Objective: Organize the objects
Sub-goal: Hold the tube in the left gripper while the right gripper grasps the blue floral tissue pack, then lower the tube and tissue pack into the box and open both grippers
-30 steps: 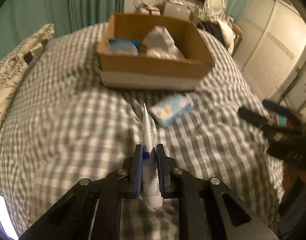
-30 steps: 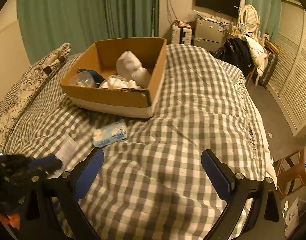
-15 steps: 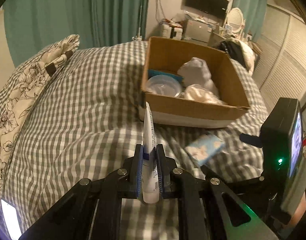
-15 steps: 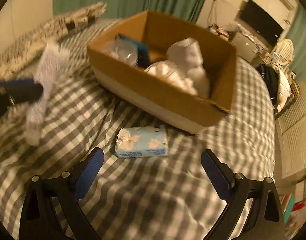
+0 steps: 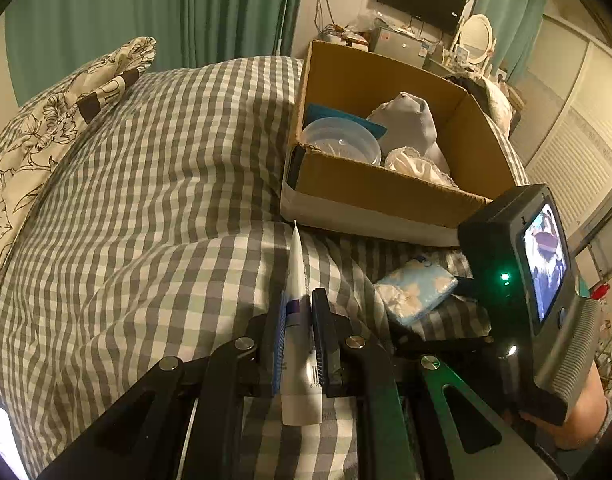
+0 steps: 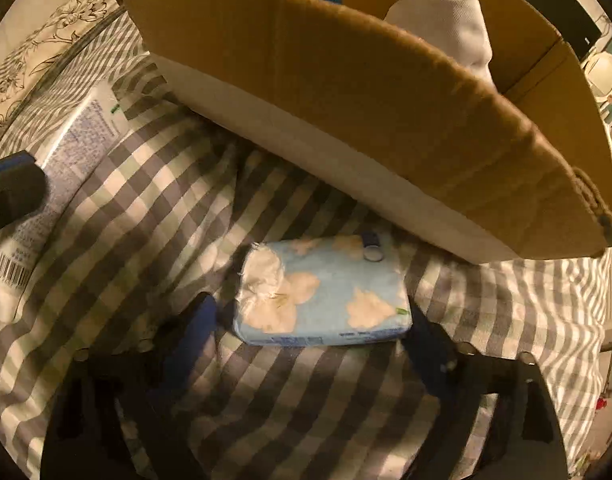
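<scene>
Fine print and barcode on the white tube (image 6: 62,160) are illegible.

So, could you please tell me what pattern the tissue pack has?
Light blue with white flowers on the tissue pack, clearest in the right wrist view.

From the left wrist we looked across the bed (image 5: 154,184) toward the cardboard box (image 5: 370,184); from the right we sat low, close to its wall (image 6: 346,92). Both caught the tissue pack (image 6: 322,292).
</scene>
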`<state>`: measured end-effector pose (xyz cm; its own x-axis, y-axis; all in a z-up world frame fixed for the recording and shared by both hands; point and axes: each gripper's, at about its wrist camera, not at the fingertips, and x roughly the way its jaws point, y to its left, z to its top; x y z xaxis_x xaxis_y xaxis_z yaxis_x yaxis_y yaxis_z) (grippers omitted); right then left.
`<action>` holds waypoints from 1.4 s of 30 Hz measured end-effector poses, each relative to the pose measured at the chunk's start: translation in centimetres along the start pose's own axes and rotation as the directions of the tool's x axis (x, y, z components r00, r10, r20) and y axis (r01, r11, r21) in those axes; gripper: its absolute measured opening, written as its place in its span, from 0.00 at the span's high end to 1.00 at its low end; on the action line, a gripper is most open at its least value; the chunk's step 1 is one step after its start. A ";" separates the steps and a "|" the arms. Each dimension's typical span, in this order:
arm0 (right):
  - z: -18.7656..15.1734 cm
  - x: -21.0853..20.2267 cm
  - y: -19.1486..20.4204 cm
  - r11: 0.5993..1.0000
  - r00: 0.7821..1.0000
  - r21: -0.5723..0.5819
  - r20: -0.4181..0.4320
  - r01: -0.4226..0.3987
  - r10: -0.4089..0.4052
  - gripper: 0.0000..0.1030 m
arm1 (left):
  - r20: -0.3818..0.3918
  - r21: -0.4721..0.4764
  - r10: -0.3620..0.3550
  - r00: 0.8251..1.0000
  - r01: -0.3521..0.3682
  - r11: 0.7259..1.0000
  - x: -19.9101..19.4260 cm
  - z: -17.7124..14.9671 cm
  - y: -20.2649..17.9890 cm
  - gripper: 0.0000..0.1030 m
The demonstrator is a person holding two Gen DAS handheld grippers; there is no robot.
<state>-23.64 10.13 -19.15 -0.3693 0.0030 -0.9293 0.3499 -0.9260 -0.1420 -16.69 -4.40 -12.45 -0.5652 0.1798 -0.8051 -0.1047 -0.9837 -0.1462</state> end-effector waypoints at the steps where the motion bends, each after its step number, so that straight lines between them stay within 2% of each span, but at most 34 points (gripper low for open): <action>1: -0.1 -0.2 -0.1 1.000 1.000 0.001 0.007 0.002 -0.002 0.29 | 0.003 0.000 0.001 1.000 -0.001 1.000 -0.2 -0.1 0.0 0.88; 6: -1.1 -1.9 -0.5 1.000 0.998 0.012 0.061 0.010 -0.010 0.30 | 0.031 0.001 0.006 0.999 -0.006 1.000 -2.1 -0.6 0.0 0.88; 12: -3.5 -5.8 -1.1 0.999 0.990 0.036 0.140 -0.017 0.012 0.31 | 0.066 0.004 0.010 0.998 -0.010 1.000 -5.2 -1.1 -0.2 0.88; 19: -6.8 -12.1 -2.3 0.995 0.969 0.086 0.245 -0.041 0.018 0.31 | 0.091 0.016 -0.042 0.995 0.041 0.999 -8.2 -1.4 -1.6 0.88; 24: -7.9 -17.3 -2.3 0.995 0.939 0.099 0.344 -0.029 -0.007 0.31 | 0.122 0.056 -0.076 0.990 0.070 0.996 -10.9 -1.3 -3.2 0.88; 31: -8.1 -23.3 -3.1 0.995 0.888 0.100 0.460 -0.025 -0.024 0.31 | 0.184 0.127 -0.086 0.979 0.063 0.990 -14.3 0.3 -5.7 0.88; 38: -6.6 -27.4 -5.1 0.994 0.843 0.110 0.536 -0.015 -0.047 0.31 | 0.250 0.164 -0.097 0.963 0.057 0.985 -16.0 4.3 -7.8 0.88; 42: -4.7 -28.4 -6.5 0.992 0.825 0.123 0.562 -0.015 -0.057 0.31 | 0.289 0.177 -0.103 0.952 0.053 0.983 -16.0 7.4 -8.9 0.88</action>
<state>-11.39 17.88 6.56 -0.8087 -0.1569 -0.5669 0.2471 -0.9652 -0.0854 -12.76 1.46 5.94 -0.7637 0.2734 -0.5848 -0.2777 -0.9569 -0.0847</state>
